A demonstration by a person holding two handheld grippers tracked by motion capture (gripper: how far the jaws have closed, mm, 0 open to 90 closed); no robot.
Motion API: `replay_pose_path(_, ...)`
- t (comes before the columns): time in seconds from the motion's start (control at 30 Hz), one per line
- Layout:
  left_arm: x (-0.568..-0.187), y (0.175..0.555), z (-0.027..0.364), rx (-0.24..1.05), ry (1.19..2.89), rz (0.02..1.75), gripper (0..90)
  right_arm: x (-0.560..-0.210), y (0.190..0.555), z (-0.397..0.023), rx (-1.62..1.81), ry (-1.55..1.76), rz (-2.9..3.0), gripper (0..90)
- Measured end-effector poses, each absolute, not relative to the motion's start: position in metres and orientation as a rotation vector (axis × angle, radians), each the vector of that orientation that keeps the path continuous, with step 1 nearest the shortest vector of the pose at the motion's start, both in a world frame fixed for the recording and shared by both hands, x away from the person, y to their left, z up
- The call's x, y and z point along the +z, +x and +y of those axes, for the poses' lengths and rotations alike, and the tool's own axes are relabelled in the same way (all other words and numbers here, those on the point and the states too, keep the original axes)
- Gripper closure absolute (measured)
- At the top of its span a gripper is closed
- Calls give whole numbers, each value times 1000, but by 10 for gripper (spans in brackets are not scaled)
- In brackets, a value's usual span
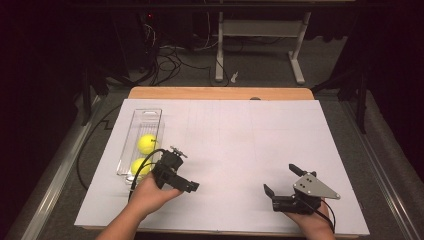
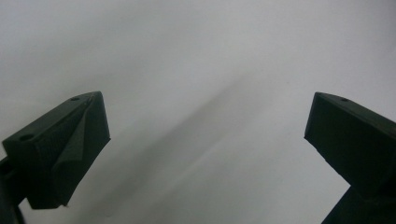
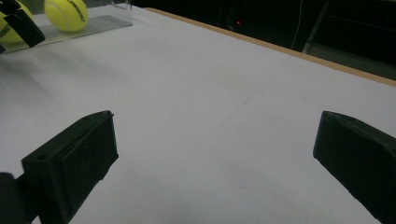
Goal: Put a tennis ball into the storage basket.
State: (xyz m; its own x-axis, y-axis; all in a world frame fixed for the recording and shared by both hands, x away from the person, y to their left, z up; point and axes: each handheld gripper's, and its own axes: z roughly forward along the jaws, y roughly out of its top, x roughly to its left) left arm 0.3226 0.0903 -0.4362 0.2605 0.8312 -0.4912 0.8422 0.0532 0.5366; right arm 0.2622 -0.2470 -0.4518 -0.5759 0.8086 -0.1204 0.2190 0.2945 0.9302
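I see two fuzzy yellow tennis balls (image 1: 147,143) lying in a clear, long plastic tray (image 1: 150,114) at the left of the matte white table sheet (image 1: 250,140). My left gripper (image 1: 187,186) hangs just beside the tray's near end, jaws spread and empty. My right gripper (image 1: 280,179) hovers well apart, jaws wide.

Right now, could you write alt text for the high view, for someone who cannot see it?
Two open claws, left claw and right claw, held over a white table. A clear tray at left holds two yellow tennis balls.
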Motion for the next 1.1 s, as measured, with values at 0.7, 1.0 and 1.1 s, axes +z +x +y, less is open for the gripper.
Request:
replay_pose_path(0.7,-459,311,95,37,1586,1393,8,-453,263,-248,1286,934,1967,4)
replay_pose_path(1.0,-460,304,101,19,1524,1299,3,-454,263,-249,1283,951,1959,4)
replay_pose_path(1.1,-457,302,102,12,1500,1265,3,-454,264,-249,1284,956,1956,4)
